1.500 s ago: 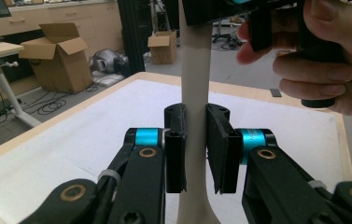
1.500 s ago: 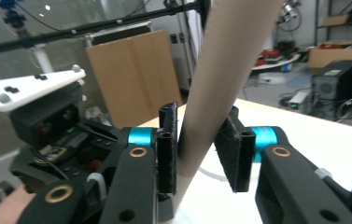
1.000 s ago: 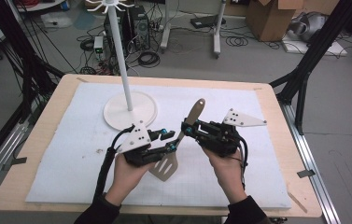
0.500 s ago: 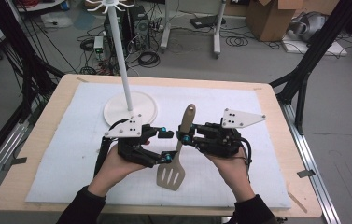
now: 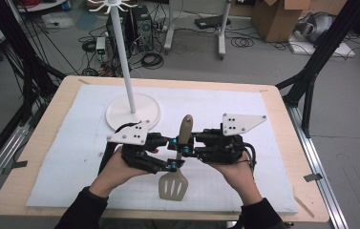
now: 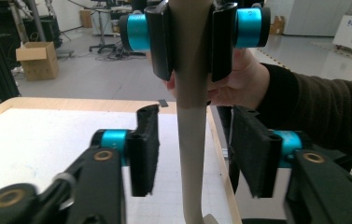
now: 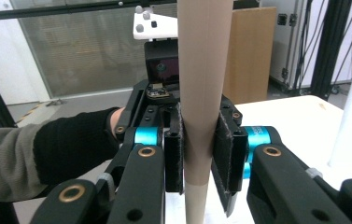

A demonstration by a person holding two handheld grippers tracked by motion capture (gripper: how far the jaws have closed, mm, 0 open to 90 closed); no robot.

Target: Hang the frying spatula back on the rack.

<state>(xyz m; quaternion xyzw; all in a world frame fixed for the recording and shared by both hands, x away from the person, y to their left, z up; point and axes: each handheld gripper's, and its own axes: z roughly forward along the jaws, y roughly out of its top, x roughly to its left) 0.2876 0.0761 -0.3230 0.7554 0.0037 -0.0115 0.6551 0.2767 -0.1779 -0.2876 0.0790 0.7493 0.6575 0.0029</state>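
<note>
A tan spatula [image 5: 185, 130] hangs above the white mat, its handle pointing away from me and its slotted blade [image 5: 173, 186] toward me. My right gripper [image 5: 187, 147] is shut on the handle; in the right gripper view both pads [image 7: 176, 151] press on the spatula's handle [image 7: 204, 93]. My left gripper [image 5: 172, 153] comes in from the left and straddles the shaft. Its jaws have just been closing, with the spatula's shaft [image 6: 192, 154] between them. In the left gripper view the pads [image 6: 144, 149] still stand apart from the shaft, so the left gripper [image 6: 194, 135] is open.
A white stand with a round base [image 5: 133, 112] and a tall pole [image 5: 122, 52] rises at the back left of the mat [image 5: 63, 143]. The wooden table's edge [image 5: 282, 109] runs close on the right. Cables and boxes lie on the floor beyond.
The spatula has swung from slanted to straight, handle away from me. My left gripper let go near the blade, opened wide, then narrowed around the shaft. The right grip has held.
</note>
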